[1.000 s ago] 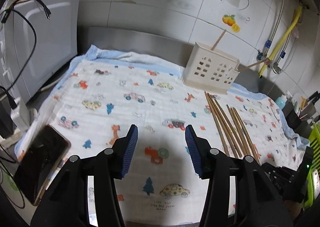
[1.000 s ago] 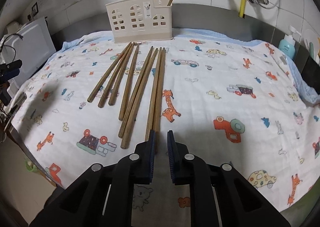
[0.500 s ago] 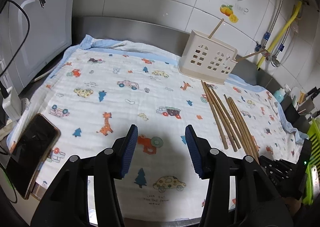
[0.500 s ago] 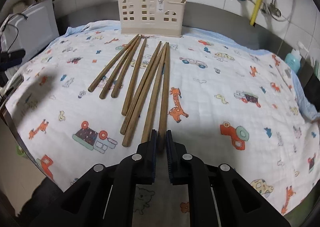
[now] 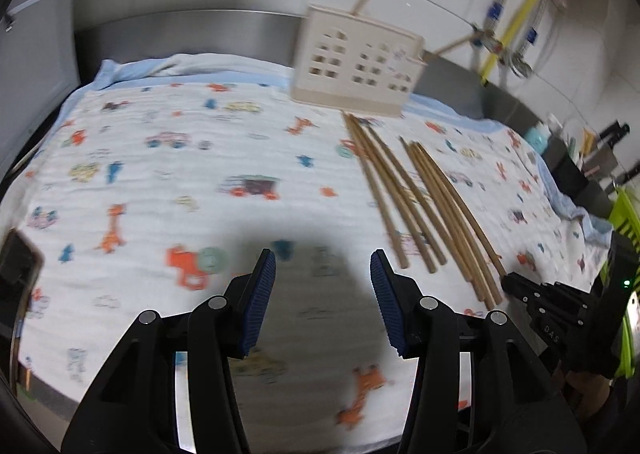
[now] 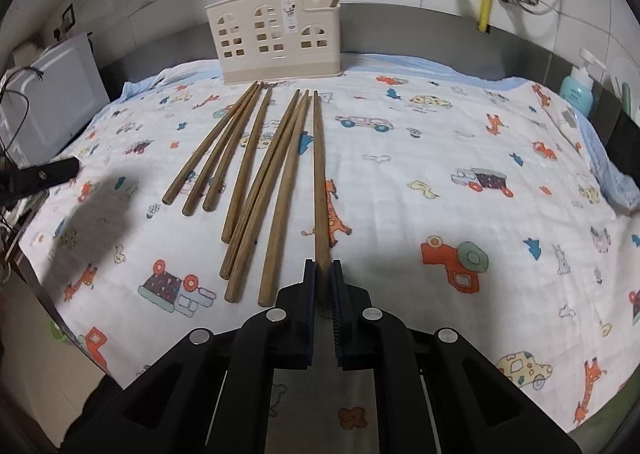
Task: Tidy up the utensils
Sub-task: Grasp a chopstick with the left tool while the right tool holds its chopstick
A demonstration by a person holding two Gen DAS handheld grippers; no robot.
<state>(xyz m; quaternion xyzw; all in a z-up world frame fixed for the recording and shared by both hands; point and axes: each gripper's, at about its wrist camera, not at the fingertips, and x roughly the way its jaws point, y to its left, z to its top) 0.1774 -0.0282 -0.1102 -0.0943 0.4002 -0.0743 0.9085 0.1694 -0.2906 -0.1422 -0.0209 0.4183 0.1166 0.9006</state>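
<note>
Your right tongs (image 6: 323, 268) are clenched on the near end of the rightmost chopstick (image 6: 318, 174), which runs from the pads toward 12 o'clock, ending just short of the cream holder (image 6: 280, 50). The other chopsticks (image 6: 256, 182) lie on the cloth (image 6: 460, 222) at 11 o'clock. Your left tongs (image 5: 322, 274) hang released, nothing between them, chopsticks at 1 o'clock.

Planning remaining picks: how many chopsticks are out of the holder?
7 chopsticks: six lie loose on the cloth; the rightmost chopstick is clamped in the right hand-held gripper.
</note>
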